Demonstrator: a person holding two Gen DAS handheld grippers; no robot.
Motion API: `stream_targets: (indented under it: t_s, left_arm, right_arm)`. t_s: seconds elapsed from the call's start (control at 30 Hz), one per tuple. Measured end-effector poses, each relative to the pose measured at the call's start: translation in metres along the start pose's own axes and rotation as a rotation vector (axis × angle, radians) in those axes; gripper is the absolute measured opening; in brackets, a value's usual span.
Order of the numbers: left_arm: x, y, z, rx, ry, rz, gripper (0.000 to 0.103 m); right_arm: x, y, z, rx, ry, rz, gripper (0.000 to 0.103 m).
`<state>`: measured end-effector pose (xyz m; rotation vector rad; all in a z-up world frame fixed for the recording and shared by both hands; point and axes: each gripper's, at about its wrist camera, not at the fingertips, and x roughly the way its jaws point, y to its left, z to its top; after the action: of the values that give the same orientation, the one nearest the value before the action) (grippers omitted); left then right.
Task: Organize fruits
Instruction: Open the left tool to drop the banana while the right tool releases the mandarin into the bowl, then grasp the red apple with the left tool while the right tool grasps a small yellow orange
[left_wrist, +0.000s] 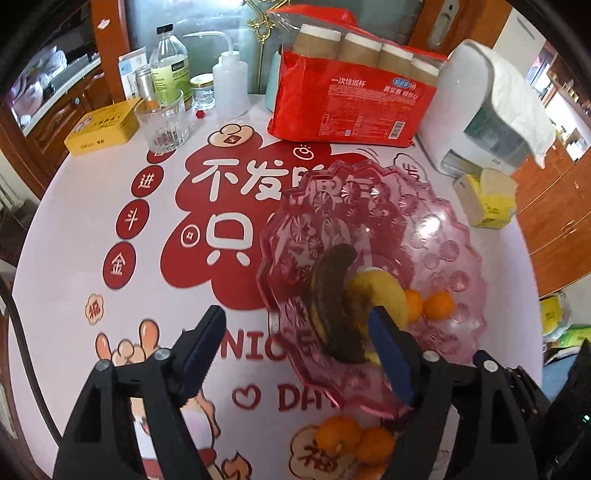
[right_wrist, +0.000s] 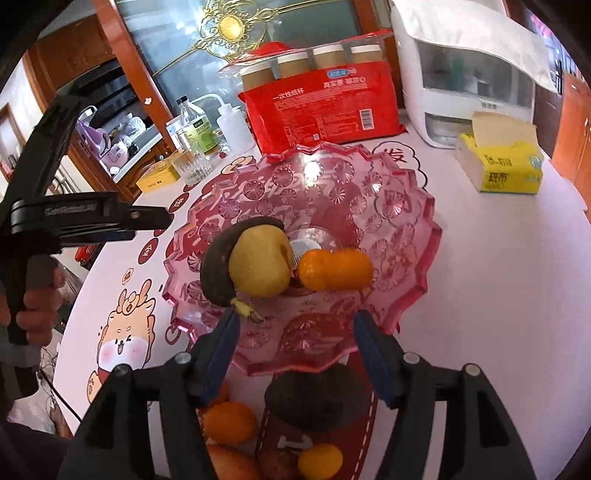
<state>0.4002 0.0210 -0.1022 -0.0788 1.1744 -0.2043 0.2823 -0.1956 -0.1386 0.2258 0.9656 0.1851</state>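
Note:
A pink glass fruit bowl (left_wrist: 436, 236) (right_wrist: 391, 206) stands on the table. In it a dark, overripe banana (left_wrist: 332, 306) (right_wrist: 216, 267) leans against a yellow pear (left_wrist: 384, 288) (right_wrist: 258, 264), with two oranges (left_wrist: 437, 304) (right_wrist: 336, 271) beside them. My left gripper (left_wrist: 295, 325) is open over the bowl's near rim; the banana lies between its fingers, untouched by the pads. Nothing is held in my right gripper (right_wrist: 297, 321), which is open just above the bowl's near edge. On the table in front of the bowl lie more oranges (left_wrist: 340, 434) (right_wrist: 229, 421) and a dark round fruit (right_wrist: 317, 402).
Behind the bowl stand a red pack of paper cups (left_wrist: 354, 107) (right_wrist: 325, 110), a white appliance (left_wrist: 487, 110), a yellow tissue box (right_wrist: 502, 162), a glass (left_wrist: 162, 122), bottles (left_wrist: 170, 70) and a yellow tin (left_wrist: 103, 127). A person's hand (right_wrist: 37, 299) holds the left gripper.

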Motion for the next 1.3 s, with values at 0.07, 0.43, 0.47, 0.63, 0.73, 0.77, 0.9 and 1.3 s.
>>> stream_targets:
  t_s: [0.07,0.43,0.47,0.63,0.73,0.77,0.9,1.3]
  left_arm:
    - [-0.013,0.002,-0.004,-0.006,-0.017,-0.014,0.081]
    - [-0.073,0.0,-0.035,0.02,-0.091,-0.051,0.088]
    - [-0.076,0.0,-0.038,0.022,-0.091,-0.055,0.088]
    - [-0.087,-0.001,-0.056,0.05,-0.093,-0.08,0.088]
    - [-0.089,-0.004,-0.069,0.078,-0.085,-0.095,0.088]
    - [-0.089,-0.004,-0.073,0.082,-0.079,-0.101,0.088]
    - [-0.083,-0.005,-0.09,0.08,-0.042,-0.134,0.088]
    - [-0.042,-0.016,-0.133,0.134,0.145,-0.21,0.088]
  right_arm:
    - [-0.008,-0.001,-0.003,0.019,-0.008,-0.001,0.064]
    - [-0.058,-0.001,-0.038,0.092,-0.029,-0.007,0.064]
    - [-0.062,-0.001,-0.041,0.1,-0.029,-0.007,0.064]
    - [-0.078,0.004,-0.062,0.133,-0.031,-0.022,0.064]
    - [-0.084,0.008,-0.075,0.145,-0.03,-0.029,0.064]
    - [-0.087,0.009,-0.08,0.15,-0.033,-0.033,0.064]
    - [-0.089,0.014,-0.096,0.17,-0.021,-0.052,0.064]
    - [-0.077,0.036,-0.145,0.186,0.056,-0.127,0.064]
